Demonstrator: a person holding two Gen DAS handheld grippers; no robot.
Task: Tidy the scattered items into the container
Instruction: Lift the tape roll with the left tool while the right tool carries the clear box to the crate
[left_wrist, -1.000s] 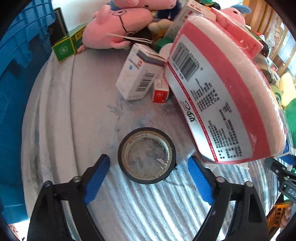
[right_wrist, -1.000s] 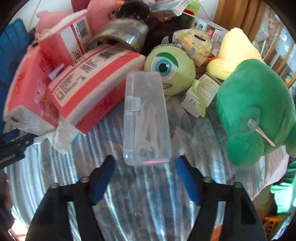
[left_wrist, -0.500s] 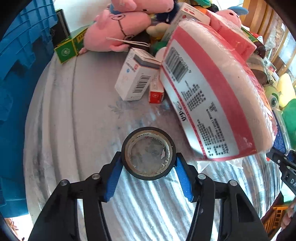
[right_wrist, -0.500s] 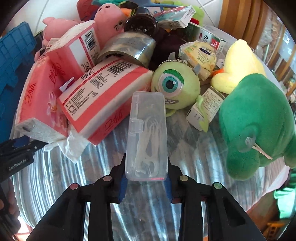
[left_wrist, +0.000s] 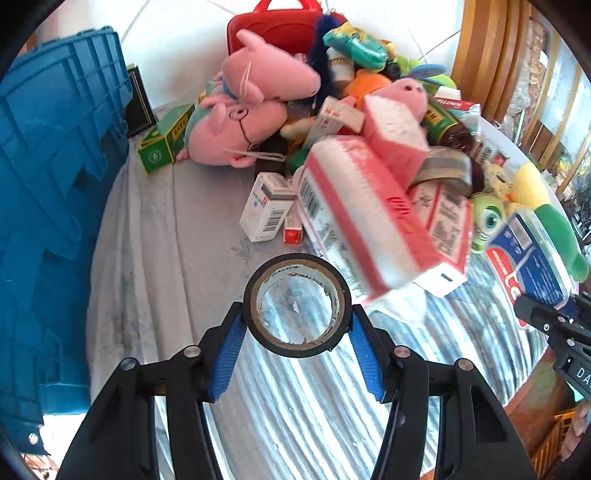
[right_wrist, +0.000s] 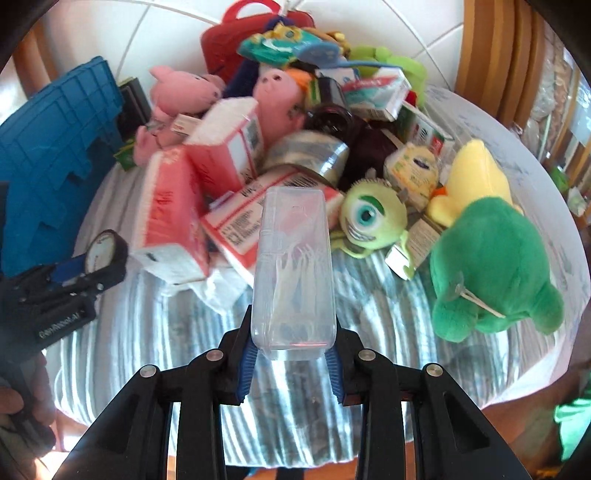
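A second ago both hand-held grippers stood wide open over the counter. The left hand-held gripper (left_wrist: 297, 334) has since closed its blue pads on the black tape roll (left_wrist: 297, 305) and raised it off the striped cloth. The right hand-held gripper (right_wrist: 290, 360) has clamped the near end of the clear plastic box (right_wrist: 293, 273) and lifted it, far end tilted up.

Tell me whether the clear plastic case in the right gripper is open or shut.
Shut. The clear plastic case has its lid flat on the base, white picks sealed inside, held between the right gripper fingers.
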